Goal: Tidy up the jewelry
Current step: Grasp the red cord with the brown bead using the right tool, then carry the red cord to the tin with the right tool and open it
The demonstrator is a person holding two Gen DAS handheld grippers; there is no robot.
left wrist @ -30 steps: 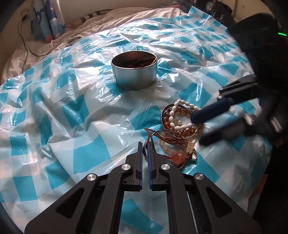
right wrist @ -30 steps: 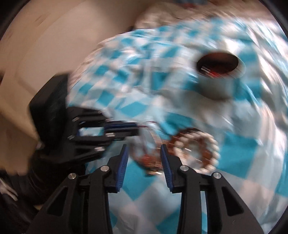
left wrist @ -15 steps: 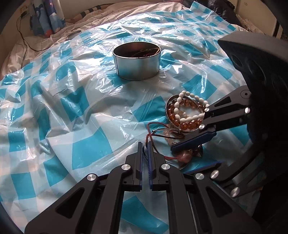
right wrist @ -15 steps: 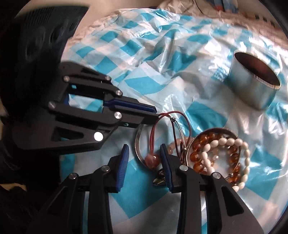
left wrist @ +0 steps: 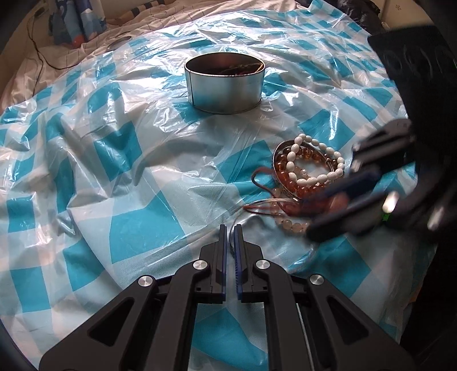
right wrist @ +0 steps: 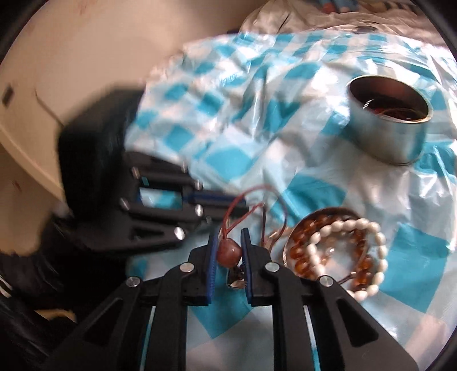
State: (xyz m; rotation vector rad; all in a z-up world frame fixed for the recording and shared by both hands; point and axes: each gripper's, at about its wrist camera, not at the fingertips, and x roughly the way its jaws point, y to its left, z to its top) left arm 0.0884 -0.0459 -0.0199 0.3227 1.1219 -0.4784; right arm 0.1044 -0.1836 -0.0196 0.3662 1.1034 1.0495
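Some pieces lie in tin; bracelets remain outside. Right gripper pinches red bead; left gripper pressed together, empty.

Bracelets lie before the tin, rightward

Soft bed under a crinkly plastic sheet with blue and white squares. Shiny spots of light all over the sheet. White bedding with thin lines at the far edge, poking out from under the plastic. Thin black cord lying across that bedding. Blue and white bundle with a bit of red standing at the far left corner. Plain cream wall beside the bed. Bright daylight everywhere.
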